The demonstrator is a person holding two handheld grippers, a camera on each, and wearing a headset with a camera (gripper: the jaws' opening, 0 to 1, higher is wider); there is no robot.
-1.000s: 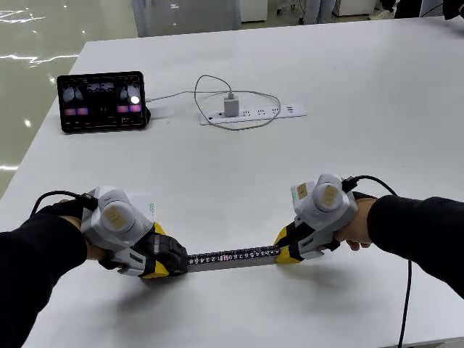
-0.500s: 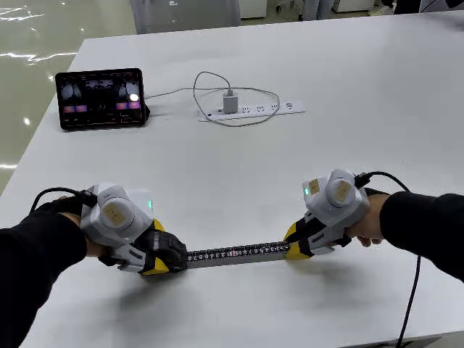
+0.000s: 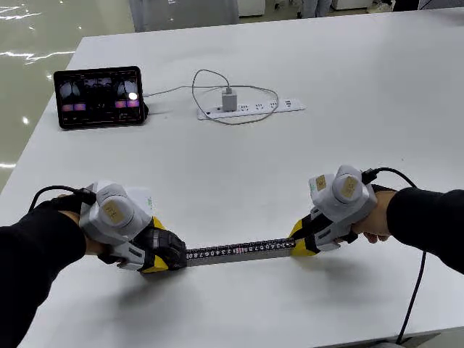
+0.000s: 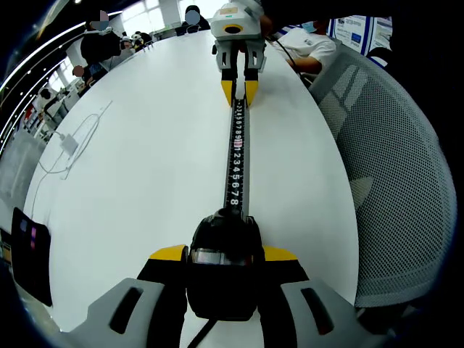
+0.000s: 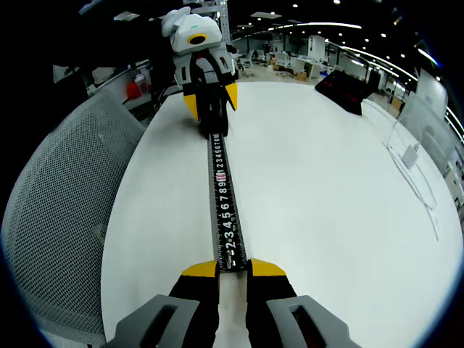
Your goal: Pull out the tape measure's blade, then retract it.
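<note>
Tape measure blade [image 3: 239,251] longer than a second ago: right gripper [image 3: 299,246] pinching its tip, further from left gripper [image 3: 161,252] clamped on case [image 4: 223,264]. Still pull-out phase, guessing.

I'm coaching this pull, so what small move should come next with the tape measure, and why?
Probably draw the right gripper slightly farther from the left gripper, straight along the blade: its jaws pinch the tip, the left jaws clamp the case, and only a short stretch is out.

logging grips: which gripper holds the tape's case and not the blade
The left gripper: it clamps the black case, while the right gripper pinches the end of the blade.
</note>
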